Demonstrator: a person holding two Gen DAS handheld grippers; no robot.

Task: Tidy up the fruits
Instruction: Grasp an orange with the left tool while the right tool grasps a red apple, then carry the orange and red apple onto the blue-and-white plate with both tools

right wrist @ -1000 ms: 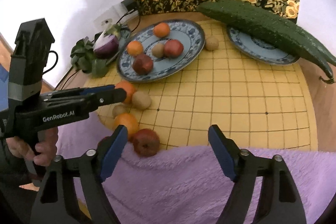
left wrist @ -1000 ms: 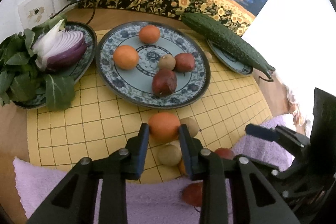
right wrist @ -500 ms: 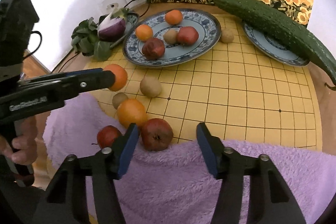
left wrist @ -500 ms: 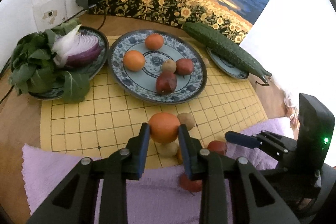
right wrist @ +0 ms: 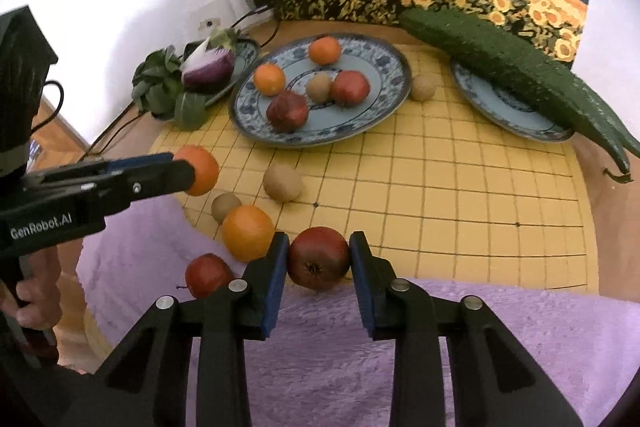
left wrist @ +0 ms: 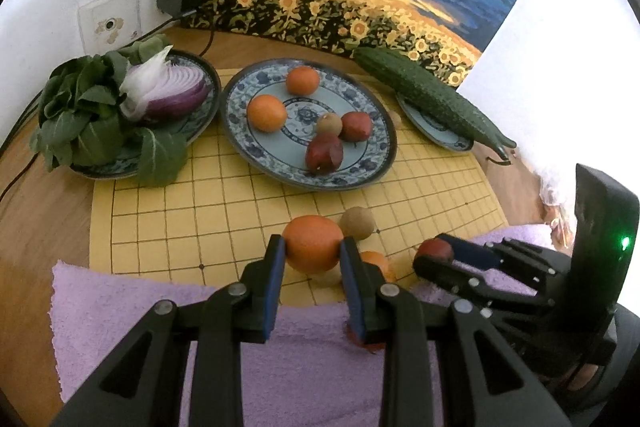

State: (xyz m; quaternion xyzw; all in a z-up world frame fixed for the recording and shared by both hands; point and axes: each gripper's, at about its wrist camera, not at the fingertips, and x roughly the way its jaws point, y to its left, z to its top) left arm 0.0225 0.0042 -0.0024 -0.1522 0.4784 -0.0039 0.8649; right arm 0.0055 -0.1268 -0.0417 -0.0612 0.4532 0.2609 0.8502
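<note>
Kiwi (right wrist: pixel 423 87) behind fruit plate (right wrist: pixel 394 65) shows only rightward.

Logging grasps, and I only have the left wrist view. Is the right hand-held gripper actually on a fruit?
Observer: Yes. The right hand-held gripper has a pad on each side of a dark red fruit at the near edge of the yellow mat.
Operator: Anything hidden behind my fingers?
Observer: A red apple lies on the purple towel, beside a loose orange.
Operator: Anything behind the big plate?
Observer: One small brown fruit sits on the mat, just off the rim of the plate.
</note>
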